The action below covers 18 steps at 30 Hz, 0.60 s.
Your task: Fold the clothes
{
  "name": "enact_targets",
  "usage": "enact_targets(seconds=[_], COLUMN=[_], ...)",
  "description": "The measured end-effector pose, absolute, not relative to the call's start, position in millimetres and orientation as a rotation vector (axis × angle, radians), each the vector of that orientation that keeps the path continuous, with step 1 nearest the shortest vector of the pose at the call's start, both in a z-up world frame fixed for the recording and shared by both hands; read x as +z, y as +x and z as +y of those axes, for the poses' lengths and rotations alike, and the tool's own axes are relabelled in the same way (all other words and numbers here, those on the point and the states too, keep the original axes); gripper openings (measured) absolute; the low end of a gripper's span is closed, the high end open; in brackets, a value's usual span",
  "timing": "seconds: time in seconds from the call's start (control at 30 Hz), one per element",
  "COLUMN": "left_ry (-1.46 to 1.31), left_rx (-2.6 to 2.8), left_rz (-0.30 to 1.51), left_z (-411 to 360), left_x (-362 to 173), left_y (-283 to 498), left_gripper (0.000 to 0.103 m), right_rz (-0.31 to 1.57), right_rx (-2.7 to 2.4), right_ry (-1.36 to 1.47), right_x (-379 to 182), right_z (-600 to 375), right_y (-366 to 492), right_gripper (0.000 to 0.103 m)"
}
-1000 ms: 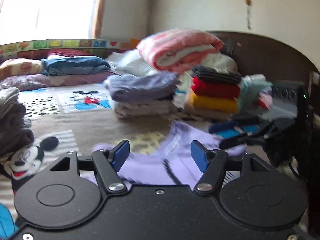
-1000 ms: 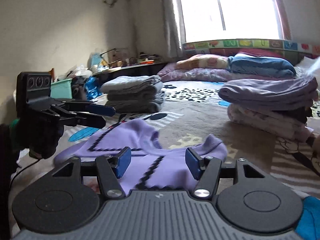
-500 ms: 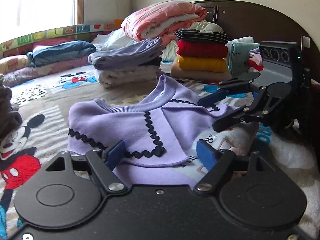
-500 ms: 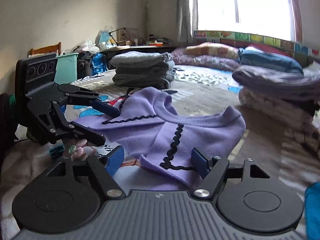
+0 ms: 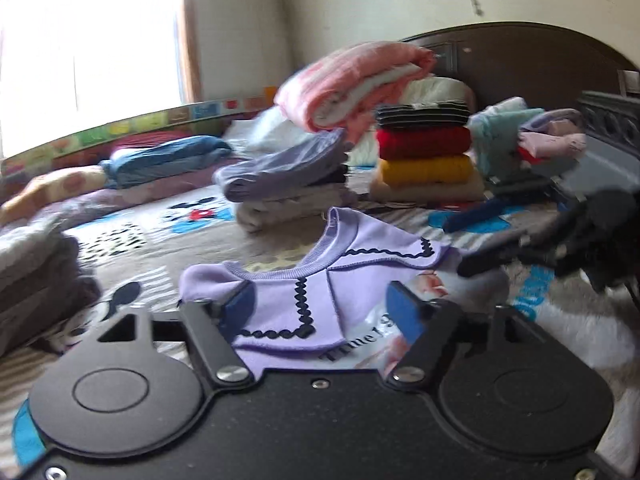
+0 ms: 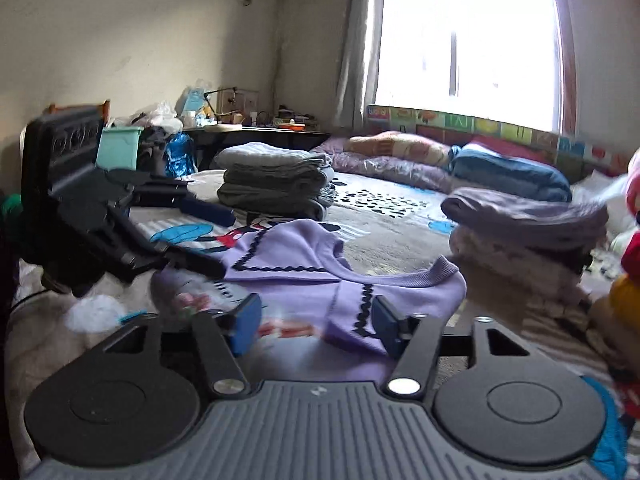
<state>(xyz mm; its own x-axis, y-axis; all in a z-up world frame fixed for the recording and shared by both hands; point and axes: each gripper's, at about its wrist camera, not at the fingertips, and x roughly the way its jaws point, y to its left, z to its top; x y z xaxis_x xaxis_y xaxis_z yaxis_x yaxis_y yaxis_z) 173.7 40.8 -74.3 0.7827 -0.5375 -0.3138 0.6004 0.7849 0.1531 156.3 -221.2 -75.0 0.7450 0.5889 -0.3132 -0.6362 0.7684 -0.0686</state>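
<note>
My two wrist cameras sit low over the bed (image 5: 168, 256), angled inward; both closely share the purple top (image 5: 320, 280) (image 6: 320, 268).

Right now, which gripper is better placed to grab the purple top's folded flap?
Probably the left gripper: the purple top and its folded flap lie squarely between its closing jaws. The right gripper, also closing, frames mostly the printed front.

A home bedroom: cartoon-print bed (image 5: 168, 248), dark headboard (image 5: 520, 64), folded clothes stacks (image 5: 426, 160), curtained window (image 6: 464, 40).
</note>
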Motion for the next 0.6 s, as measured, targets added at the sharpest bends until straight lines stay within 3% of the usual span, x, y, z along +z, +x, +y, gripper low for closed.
enact_targets(seconds=[0.07,0.2,0.43,0.6], left_ry=[0.272,0.325,0.295,0.231], left_rx=[-0.617,-0.6,-0.603,-0.601], left_rz=[0.266,0.326,0.384,0.384], left_z=[35.3,25.0,22.7,29.3], left_x=[-77.4,-100.1,-120.9,-107.3], left_y=[159.9,159.1,177.4,169.4], left_gripper=[0.067,0.061,0.063,0.066], right_rz=[0.302,0.374,0.432,0.413], right_rx=[0.658,0.624,0.635,0.619], right_ry=[-0.169,-0.133,-0.054,-0.047], right_x=[-78.7,-92.6,-112.5,-110.7], right_z=[-218.3,-215.6,-216.9,-217.1], right_y=[150.2,155.5,171.1,162.1], right_gripper=[0.044,0.044,0.045,0.046])
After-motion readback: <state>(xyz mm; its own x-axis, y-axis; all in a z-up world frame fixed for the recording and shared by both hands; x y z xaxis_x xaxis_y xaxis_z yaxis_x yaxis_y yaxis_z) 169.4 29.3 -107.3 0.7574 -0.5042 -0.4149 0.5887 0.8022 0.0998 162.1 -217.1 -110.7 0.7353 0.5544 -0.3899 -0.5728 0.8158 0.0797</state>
